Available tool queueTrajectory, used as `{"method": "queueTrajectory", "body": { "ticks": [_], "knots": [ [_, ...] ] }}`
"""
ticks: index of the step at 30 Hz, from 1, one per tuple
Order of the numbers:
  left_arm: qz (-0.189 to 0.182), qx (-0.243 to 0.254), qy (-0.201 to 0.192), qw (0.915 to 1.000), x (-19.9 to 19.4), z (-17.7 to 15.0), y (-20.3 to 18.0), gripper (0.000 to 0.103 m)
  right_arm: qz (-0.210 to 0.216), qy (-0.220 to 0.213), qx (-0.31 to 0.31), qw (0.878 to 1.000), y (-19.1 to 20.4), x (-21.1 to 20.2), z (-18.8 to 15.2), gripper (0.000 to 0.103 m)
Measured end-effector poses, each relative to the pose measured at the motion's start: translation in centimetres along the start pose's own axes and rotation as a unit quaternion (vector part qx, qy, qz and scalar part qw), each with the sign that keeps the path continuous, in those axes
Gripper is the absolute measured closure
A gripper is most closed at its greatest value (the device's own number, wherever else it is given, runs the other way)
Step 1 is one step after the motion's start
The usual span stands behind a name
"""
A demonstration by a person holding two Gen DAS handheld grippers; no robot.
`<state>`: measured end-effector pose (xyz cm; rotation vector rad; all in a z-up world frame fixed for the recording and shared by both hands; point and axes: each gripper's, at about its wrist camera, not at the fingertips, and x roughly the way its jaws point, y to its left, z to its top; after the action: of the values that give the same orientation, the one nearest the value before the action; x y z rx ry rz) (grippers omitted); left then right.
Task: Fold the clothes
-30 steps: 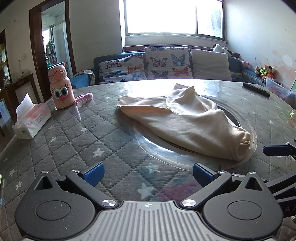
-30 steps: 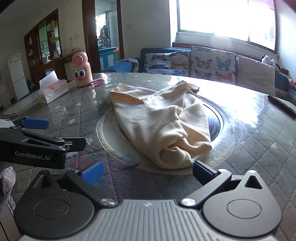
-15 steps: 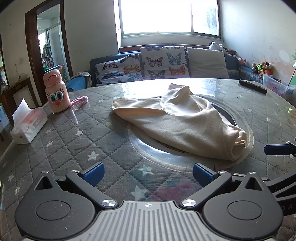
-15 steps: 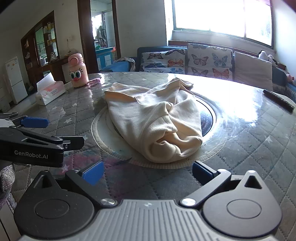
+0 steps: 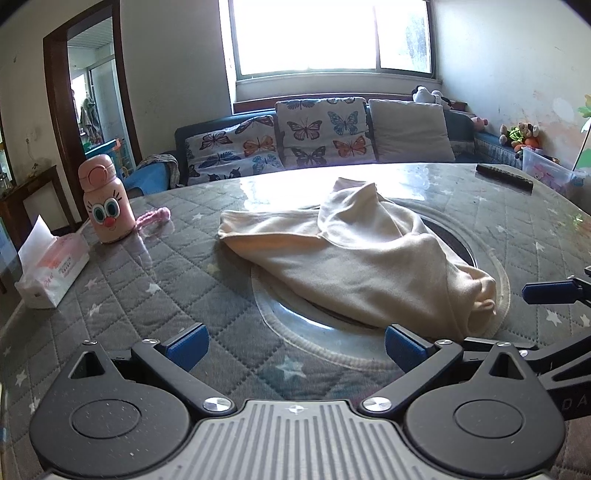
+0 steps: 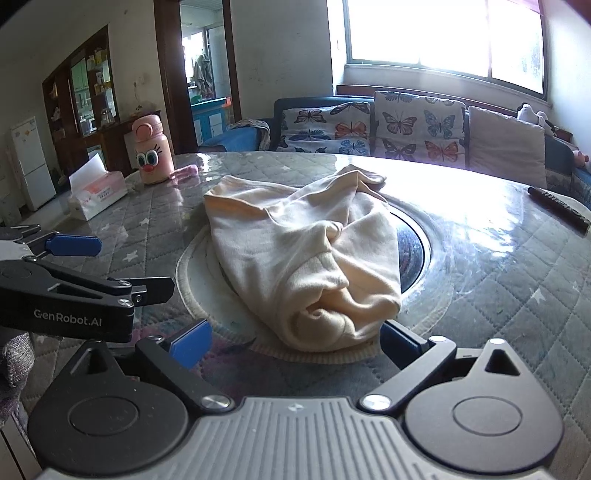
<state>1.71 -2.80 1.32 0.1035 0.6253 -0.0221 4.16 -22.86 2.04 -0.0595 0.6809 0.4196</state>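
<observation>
The left tongs stand spread wide above the quilted bench, holding nothing; a crumpled cream garment lies ahead of them, its near end just beyond the right blue pad; far ahead to the left stand a pink bottle and a tissue box; the right tongs' blue fingertip shows at the right edge.

Bright daylight is coming through a wide window above a blue sofa with butterfly cushions. A dark wooden doorway is standing open, and a white fridge is standing beside shelves.
</observation>
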Motion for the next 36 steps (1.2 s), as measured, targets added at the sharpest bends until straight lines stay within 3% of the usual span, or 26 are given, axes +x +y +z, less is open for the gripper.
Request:
{"method": "queueTrajectory", "body": {
  "ticks": [10,22,25,30,32,36],
  "knots": [
    [0.004,-0.004,-0.01,0.9999,0.8,1.6,0.6,0.0,0.011,-0.009,0.001,1.0,-1.0,1.4,2.5,0.014],
    [0.017,-0.026,-0.007,0.9995,2.2,2.6,2.9,0.0,0.045,0.006,0.025,0.999,-3.0,6.3,5.6,0.037],
    [0.02,-0.033,-0.006,0.9992,2.5,2.8,3.7,0.0,0.056,0.013,0.025,0.998,-3.0,7.6,5.9,0.051],
    [0.027,-0.036,-0.007,0.999,2.6,3.2,4.3,0.0,0.06,0.001,0.014,0.998,-2.4,7.6,5.9,0.087],
    [0.028,-0.036,-0.01,0.9989,2.6,3.5,4.4,0.001,0.068,-0.01,0.009,0.998,-2.2,7.0,5.9,0.095],
    [0.029,-0.035,-0.023,0.9987,2.1,4.2,4.6,0.001,0.098,-0.031,-0.035,0.994,-0.4,5.2,5.7,0.098]
  ]
}}
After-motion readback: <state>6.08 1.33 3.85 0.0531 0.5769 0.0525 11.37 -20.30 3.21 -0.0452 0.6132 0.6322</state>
